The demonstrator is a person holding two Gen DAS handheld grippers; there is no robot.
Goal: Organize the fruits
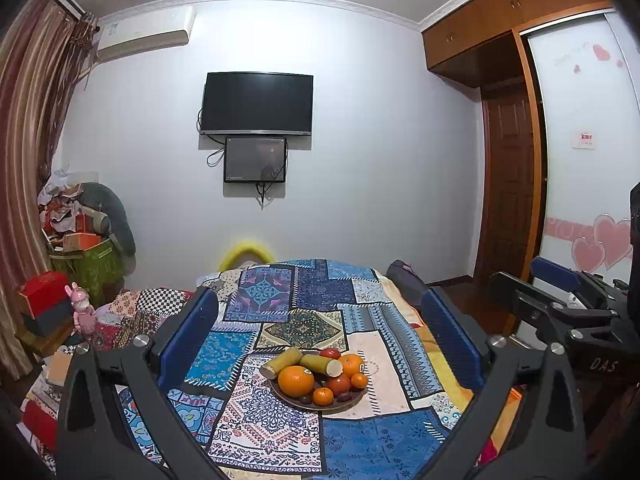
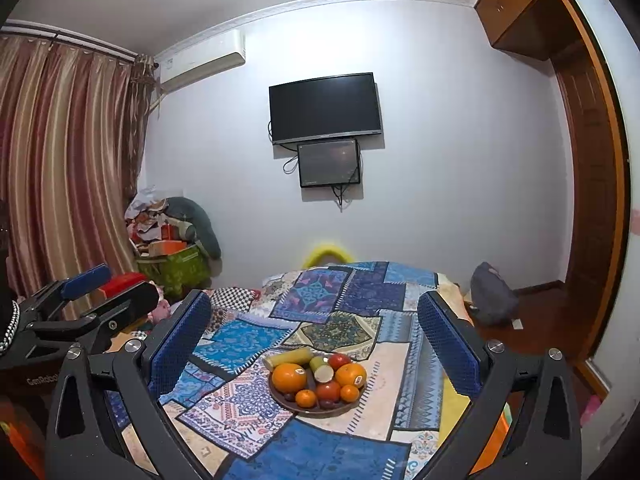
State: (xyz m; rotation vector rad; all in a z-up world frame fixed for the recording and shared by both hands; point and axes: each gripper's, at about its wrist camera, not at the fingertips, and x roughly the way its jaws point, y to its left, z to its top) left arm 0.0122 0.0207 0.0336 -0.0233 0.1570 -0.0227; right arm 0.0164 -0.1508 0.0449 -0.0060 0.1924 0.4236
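Both the left gripper (image 1: 318, 334) and right gripper (image 2: 314, 336) are being held wide apart, empty; piled fruit (image 1: 320, 376) is likely being toppled off the plate (image 1: 340, 405) if nudged.

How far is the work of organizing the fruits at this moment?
It seems to be at the very start. Nothing looks done: all the fruit, the large orange, the tomatoes and the sugarcane pieces, lies heaped on the brown plate on the patchwork cloth. Nothing is in hand: the left gripper and right gripper are open and empty, back from the plate. All sorting is left.
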